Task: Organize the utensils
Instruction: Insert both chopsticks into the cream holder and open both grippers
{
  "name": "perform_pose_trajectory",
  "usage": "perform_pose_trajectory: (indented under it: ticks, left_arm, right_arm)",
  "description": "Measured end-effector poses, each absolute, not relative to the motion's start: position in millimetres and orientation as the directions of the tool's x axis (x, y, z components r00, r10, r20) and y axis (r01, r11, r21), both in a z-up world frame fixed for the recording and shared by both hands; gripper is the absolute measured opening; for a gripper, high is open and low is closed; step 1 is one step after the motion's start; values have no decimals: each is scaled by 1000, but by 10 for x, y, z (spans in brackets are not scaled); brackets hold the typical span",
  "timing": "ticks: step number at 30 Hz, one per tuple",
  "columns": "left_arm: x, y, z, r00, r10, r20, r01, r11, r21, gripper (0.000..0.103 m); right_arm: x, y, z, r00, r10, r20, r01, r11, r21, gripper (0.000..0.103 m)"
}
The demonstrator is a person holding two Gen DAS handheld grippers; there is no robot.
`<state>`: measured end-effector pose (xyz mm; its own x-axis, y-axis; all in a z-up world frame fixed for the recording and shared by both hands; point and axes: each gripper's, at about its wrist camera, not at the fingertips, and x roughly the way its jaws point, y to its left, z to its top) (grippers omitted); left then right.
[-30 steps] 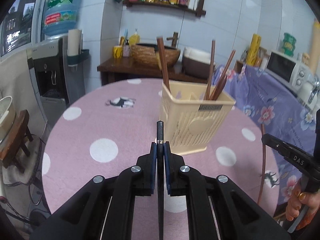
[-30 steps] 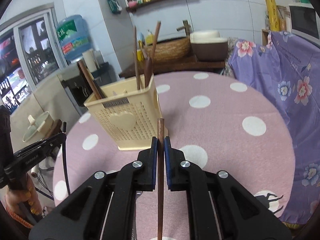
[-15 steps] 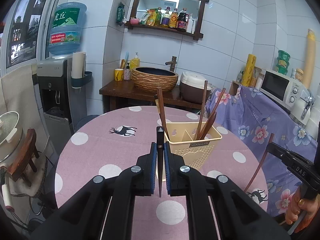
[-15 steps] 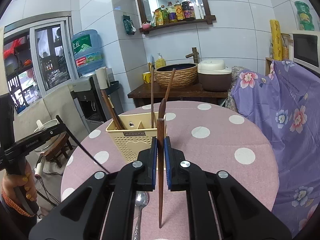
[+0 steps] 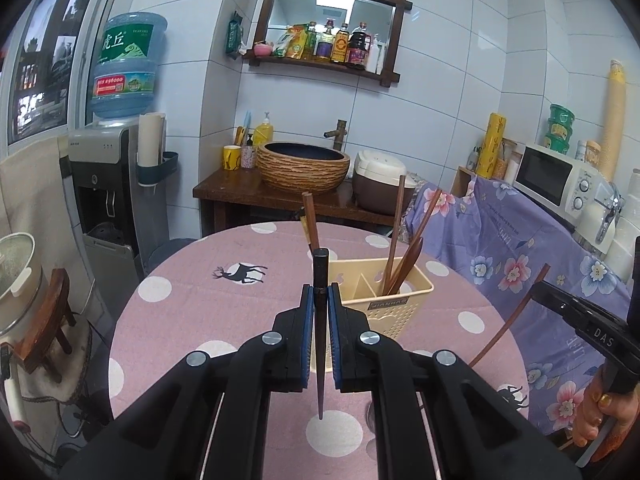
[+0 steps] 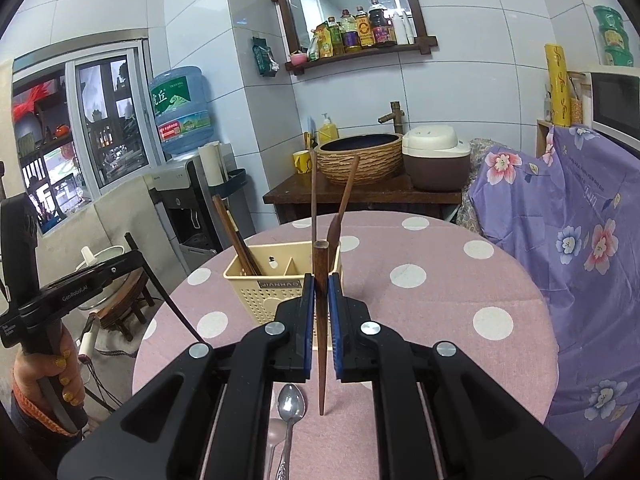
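Left wrist: left claw (image 5: 320, 320) pinches a dark chopstick (image 5: 320, 344) upright; caddy (image 5: 384, 300) just beyond, slightly right.
Left risk: thin grip, stick may pivot and miss the compartment.
Right wrist: right claw (image 6: 320, 316) pinches a brown chopstick (image 6: 321, 320); caddy (image 6: 272, 284) ahead-left; spoon (image 6: 291, 404) below.
Right risk: tip may catch the rim or standing sticks, tipping the caddy.

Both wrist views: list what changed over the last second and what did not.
Both grippers rose, so the cream utensil basket now sits lower and farther off. The left gripper stays clamped on its dark chopstick, the right gripper on its brown chopstick. Nothing was released; the basket's chopsticks and the spoon on the table are unmoved.
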<state>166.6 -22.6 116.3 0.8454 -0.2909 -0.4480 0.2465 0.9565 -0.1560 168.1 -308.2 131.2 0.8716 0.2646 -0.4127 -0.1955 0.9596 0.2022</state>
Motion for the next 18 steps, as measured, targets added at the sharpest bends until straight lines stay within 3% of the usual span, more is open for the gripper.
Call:
perform_pose_trajectory:
  ticks: [7, 15, 18]
  left_arm:
    - [1797, -264, 1615, 850, -334, -406, 285, 942, -179, 9]
    - [2089, -437, 2416, 881, -347, -323, 300, 935, -189, 9]
    - [2222, -541, 2474, 892, -326, -314, 281, 943, -180, 9]
  right_arm:
    - [1848, -2992, 1835, 880, 286, -379, -236, 956, 173, 8]
    - [2162, -2875, 2772, 930, 250, -269, -220, 966, 135, 8]
    - [2307, -2822, 2839, 941, 224, -255, -197, 972, 127, 8]
